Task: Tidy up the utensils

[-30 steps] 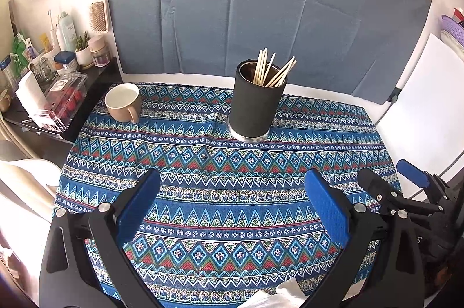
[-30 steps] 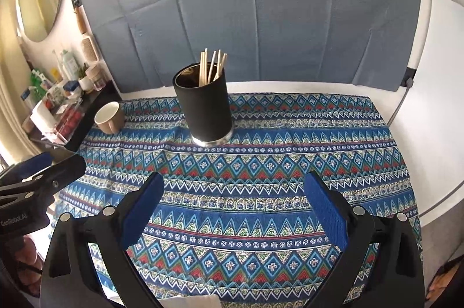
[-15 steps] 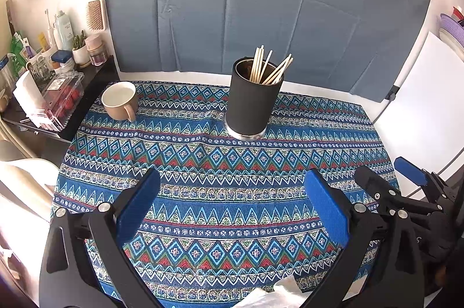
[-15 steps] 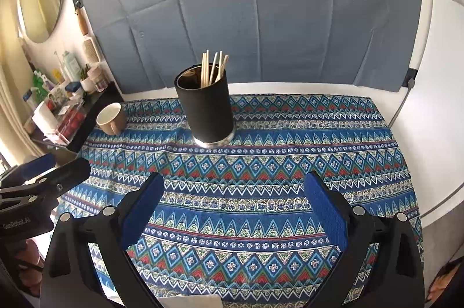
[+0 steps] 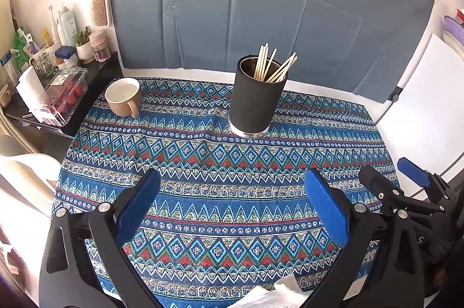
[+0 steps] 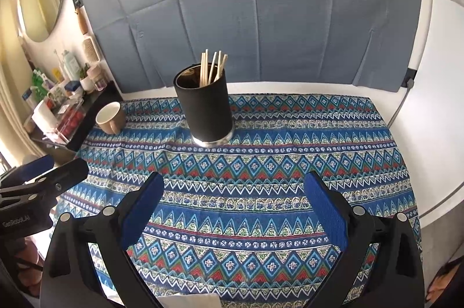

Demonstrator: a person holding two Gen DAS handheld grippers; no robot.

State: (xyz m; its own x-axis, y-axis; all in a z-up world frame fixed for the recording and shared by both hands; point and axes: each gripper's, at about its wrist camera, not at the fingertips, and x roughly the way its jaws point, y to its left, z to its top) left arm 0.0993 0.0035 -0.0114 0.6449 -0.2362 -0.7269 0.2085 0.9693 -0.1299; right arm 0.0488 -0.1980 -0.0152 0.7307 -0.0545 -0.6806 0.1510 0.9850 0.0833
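Holding both my left fingers (image 5: 146, 207) and right fingers (image 6: 150, 206) wide open and empty, I should stay off the black cup (image 5: 256, 100) of chopsticks (image 5: 274, 64).

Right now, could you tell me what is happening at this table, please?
A person is tidying utensils with a handheld tool in each hand. Both the left tool and the right tool are open and empty, held above the patterned tablecloth. The wooden chopsticks already stand in the black holder at the back of the cloth. A beige mug sits apart to the holder's left. No utensils lie loose on the visible cloth.
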